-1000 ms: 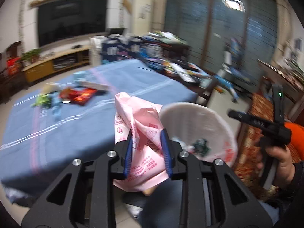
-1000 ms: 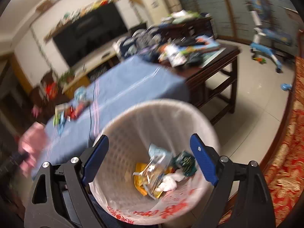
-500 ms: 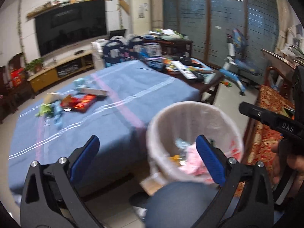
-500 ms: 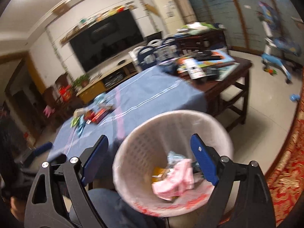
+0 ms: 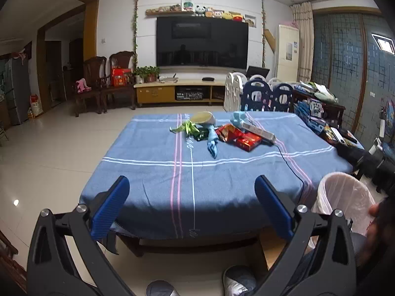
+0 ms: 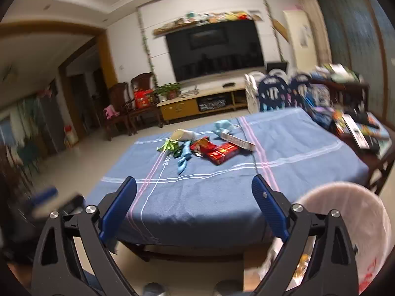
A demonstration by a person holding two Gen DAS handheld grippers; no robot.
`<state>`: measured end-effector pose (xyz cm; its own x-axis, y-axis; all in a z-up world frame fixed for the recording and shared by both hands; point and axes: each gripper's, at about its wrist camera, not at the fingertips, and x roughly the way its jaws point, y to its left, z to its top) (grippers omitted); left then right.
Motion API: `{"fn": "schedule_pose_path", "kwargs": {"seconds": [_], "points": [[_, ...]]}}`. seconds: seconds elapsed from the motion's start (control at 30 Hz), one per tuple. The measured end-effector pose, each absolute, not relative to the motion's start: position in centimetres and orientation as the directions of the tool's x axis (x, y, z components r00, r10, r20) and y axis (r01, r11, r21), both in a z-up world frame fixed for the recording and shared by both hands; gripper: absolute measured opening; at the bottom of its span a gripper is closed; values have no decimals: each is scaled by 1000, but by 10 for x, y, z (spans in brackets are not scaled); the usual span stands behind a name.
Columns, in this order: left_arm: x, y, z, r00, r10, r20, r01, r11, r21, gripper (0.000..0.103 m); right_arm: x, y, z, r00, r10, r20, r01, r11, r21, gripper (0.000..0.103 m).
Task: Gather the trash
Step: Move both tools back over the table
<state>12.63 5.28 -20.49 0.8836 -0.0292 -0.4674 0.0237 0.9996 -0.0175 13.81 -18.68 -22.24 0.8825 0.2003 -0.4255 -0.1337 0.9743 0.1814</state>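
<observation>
A pile of trash lies far back on the blue tablecloth (image 5: 222, 172): a red wrapper (image 5: 240, 137), a green wrapper (image 5: 187, 127), a blue wrapper (image 5: 212, 144), a long white box (image 5: 258, 130) and a yellowish cup (image 5: 203, 118). The pile also shows in the right wrist view, with the red wrapper (image 6: 217, 151) in its middle. A white trash bin (image 5: 343, 202) stands at the table's near right corner, also seen in the right wrist view (image 6: 355, 219). My left gripper (image 5: 192, 204) is open and empty. My right gripper (image 6: 193, 206) is open and empty. Both hover before the table's near edge.
A black cable (image 5: 288, 162) runs across the cloth toward the bin. A dark side table (image 6: 363, 135) with books and boxes stands right of the blue table. A TV cabinet (image 5: 182, 93), wooden chairs (image 5: 108, 83) and a playpen fence (image 5: 261, 96) stand behind.
My left gripper opened and dropped the pink bag into the bin. Both grippers then swung left, away from the bin, to face the table and the trash pile.
</observation>
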Motion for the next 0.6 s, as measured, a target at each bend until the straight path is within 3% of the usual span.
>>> {"fn": "schedule_pose_path", "kwargs": {"seconds": [0.07, 0.2, 0.6], "points": [[125, 54, -205, 882, -25, -470, 18, 1000, -18, 101, 148, -170, -228, 855, 152, -495, -116, 988, 103, 92], [125, 58, -205, 878, -27, -478, 8, 999, -40, 101, 137, -171, -225, 869, 189, -457, -152, 981, 117, 96], [131, 55, -208, 873, -35, -486, 8, 998, -58, 101, 137, -172, -227, 858, 185, -479, -144, 982, 122, 96]]}}
